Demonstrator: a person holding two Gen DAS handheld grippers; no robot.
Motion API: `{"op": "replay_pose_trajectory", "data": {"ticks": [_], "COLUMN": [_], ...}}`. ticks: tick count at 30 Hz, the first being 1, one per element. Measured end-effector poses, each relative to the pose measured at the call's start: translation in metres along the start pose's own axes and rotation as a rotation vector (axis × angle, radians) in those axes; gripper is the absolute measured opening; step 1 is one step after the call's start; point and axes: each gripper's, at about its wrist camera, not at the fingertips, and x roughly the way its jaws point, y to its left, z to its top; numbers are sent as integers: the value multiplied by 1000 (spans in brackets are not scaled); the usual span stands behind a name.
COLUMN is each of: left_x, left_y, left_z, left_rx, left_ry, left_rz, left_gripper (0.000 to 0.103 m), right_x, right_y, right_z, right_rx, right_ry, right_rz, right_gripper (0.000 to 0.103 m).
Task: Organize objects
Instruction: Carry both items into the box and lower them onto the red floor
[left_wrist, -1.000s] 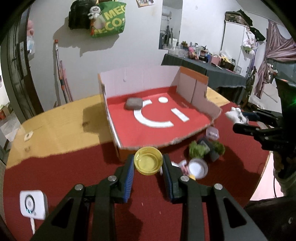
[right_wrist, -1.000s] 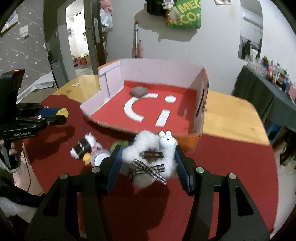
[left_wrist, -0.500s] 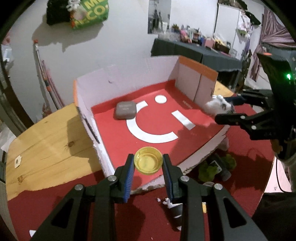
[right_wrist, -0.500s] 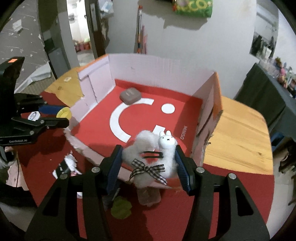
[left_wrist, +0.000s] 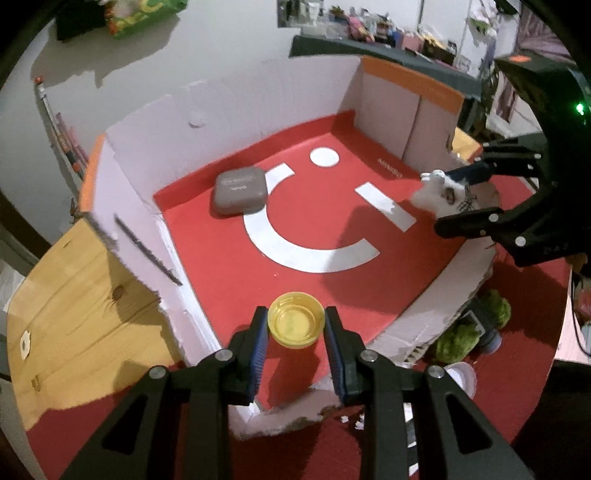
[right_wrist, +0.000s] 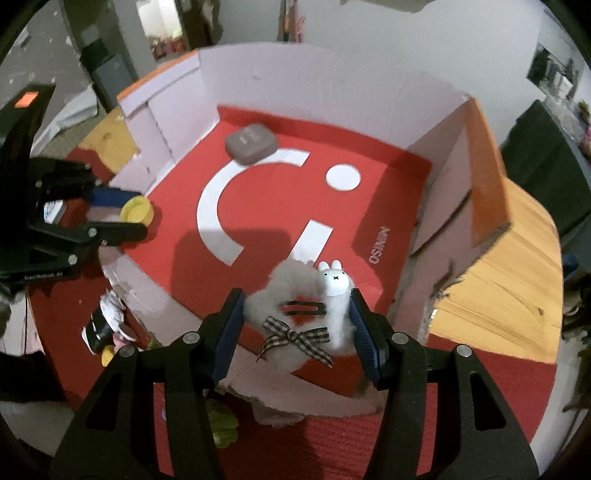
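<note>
Left wrist view: left hand-held gripper (left_wrist: 295, 328) clamped on yellow cap (left_wrist: 296, 324) over red box (left_wrist: 229, 147) floor; grey case (left_wrist: 239, 190) inside; green toys (left_wrist: 458, 338) on worktop (left_wrist: 74, 306) outside. Right wrist view: right hand-held gripper (right_wrist: 297, 325) clamped on fluffy white clip (right_wrist: 299, 314) above box's near edge; adds "MINISO" lettering (right_wrist: 380, 243).

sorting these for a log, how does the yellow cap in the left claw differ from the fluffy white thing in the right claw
The small round yellow plastic cap is hard, smooth and plain; the fluffy white plush hair clip is soft, larger, with a checked bow and a bunny head. The left claw grips the cap, the right claw the clip. Both hang over the red-floored cardboard box.
</note>
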Motion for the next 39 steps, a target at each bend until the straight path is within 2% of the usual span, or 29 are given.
{"op": "replay_pose_trajectory", "data": {"ticks": [5, 13, 29, 39], "left_x": [13, 11, 9, 9], "left_y": [4, 3, 4, 2], "left_z": [0, -3, -3, -4], "left_rx": [28, 84, 119, 109], "left_ry": [49, 54, 61, 55], "left_rz": [0, -8, -13, -27], "left_gripper": [31, 32, 36, 45], "right_x": [11, 22, 23, 22], "right_y": [-5, -1, 0, -2], "right_z": [2, 4, 3, 5], "right_rx": [-12, -70, -97, -104], "right_ry": [45, 93, 120, 121], "right_rz": [-3, -23, -35, -46], "right_gripper": [54, 55, 55, 59]}}
